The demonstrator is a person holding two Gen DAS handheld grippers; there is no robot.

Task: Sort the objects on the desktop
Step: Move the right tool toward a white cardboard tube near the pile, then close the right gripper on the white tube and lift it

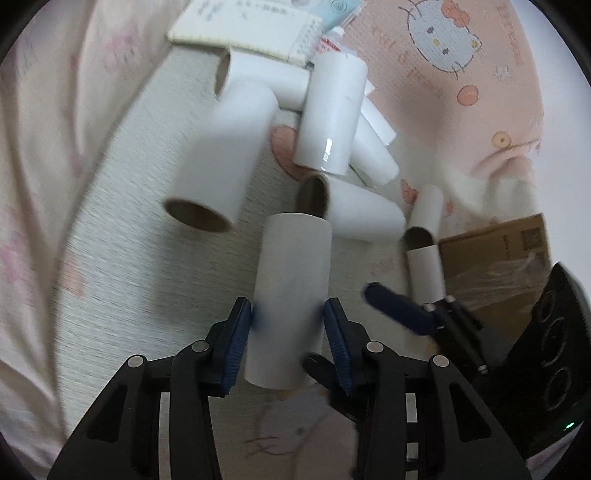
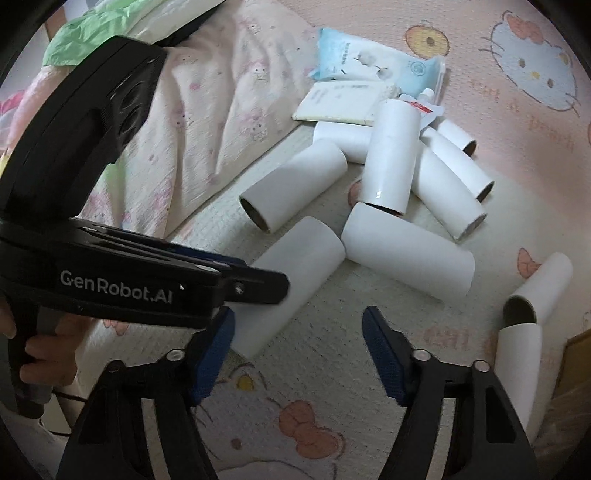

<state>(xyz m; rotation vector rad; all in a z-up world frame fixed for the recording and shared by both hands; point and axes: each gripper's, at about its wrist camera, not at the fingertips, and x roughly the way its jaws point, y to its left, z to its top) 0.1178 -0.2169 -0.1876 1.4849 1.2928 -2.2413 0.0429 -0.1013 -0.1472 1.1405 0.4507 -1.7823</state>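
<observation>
the left gripper [image 1: 288, 332] has its blue-padded jaws closed on a white cardboard tube with a brown inner core [image 1: 290, 299], gripping it across its middle. the tube's long axis runs straight ahead along the fingers, its far end pointing toward the pile and its near end back toward the wrist. in the right wrist view the same tube [image 2: 291, 277] lies at a slant just above the pale quilted bed cover with cartoon cat prints [image 2: 332, 362], upper end toward the pile; whether it touches the cover or hangs a little above it is hard to tell through the blur.

the right gripper [image 2: 299, 347] is beside it with jaws wide apart and nothing between them.

ahead is a loose heap of similar white tubes [image 1: 325, 122], lying crossed at various angles, one glossy tube resting on top of the others. two more narrow white tubes [image 2: 532, 295] lie end to end off to the right, near a brown cardboard box [image 1: 495, 258]. beyond the heap lie a white spiral-bound notebook [image 1: 243, 29] and a pale blue wipes packet [image 2: 369, 59].
</observation>
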